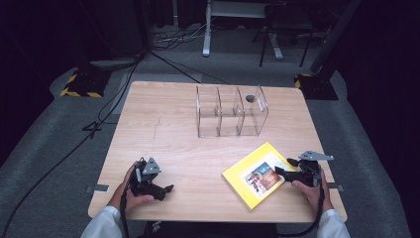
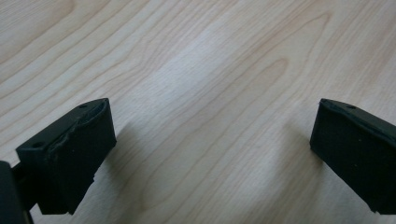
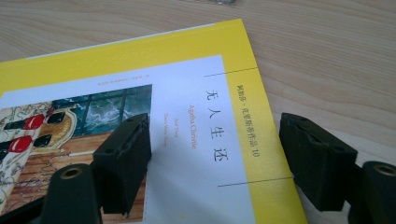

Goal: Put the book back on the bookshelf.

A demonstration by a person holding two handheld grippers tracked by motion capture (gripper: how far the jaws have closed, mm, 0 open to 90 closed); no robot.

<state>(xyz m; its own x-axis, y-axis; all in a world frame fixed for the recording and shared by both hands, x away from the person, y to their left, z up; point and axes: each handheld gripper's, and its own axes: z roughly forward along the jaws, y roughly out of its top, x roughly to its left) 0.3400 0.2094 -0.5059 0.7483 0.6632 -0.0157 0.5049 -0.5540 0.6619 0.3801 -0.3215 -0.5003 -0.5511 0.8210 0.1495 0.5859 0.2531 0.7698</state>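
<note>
While left gripper (image 1: 166,189) idles open lower left, right gripper (image 3: 215,154), jaws open, straddles yellow book's (image 3: 140,60) near edge, lower right.

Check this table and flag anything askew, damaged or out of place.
Only the yellow book stands out: it lies flat and skewed to the table's edges instead of standing in the clear organizer. The open right gripper straddles its edge. No damage or spill shows.

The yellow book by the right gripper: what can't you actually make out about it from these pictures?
- Yellow book, high view: cover print too small to read.
- Right gripper view: its cover picture is cut by the left edge and partly hidden by the right gripper.
- Whether that gripper touches the book: cannot tell.
</note>
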